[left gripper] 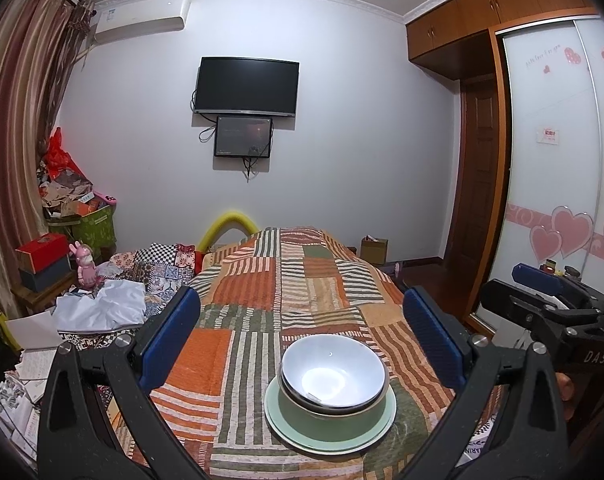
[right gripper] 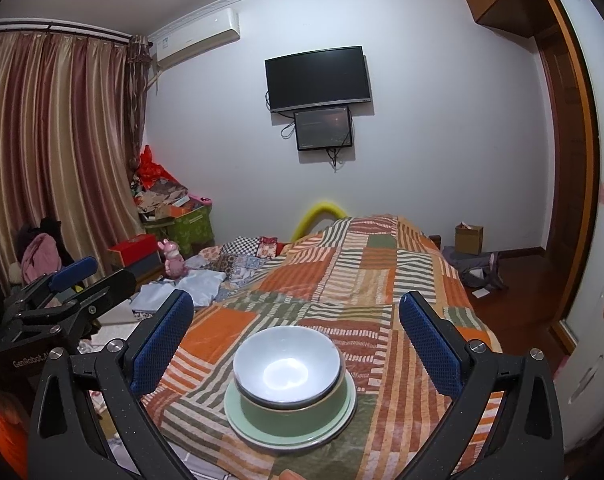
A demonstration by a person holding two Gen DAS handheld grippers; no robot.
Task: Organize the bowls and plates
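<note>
Both tongs, left [left gripper: 302, 336] and right [right gripper: 296, 338], were wide and empty; the bowl stack [right gripper: 290, 376] near the bed's [right gripper: 381, 280] front edge looked done, so back away slowly.

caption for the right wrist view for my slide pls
Open right gripper hovering before a white bowl nested in a green bowl on a green plate, stacked on the patchwork bedspread.

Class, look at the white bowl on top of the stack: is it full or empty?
Empty. The white bowl sits upright in the green bowl, and its whole glossy inside shows, with only a light reflection at the bottom.
</note>
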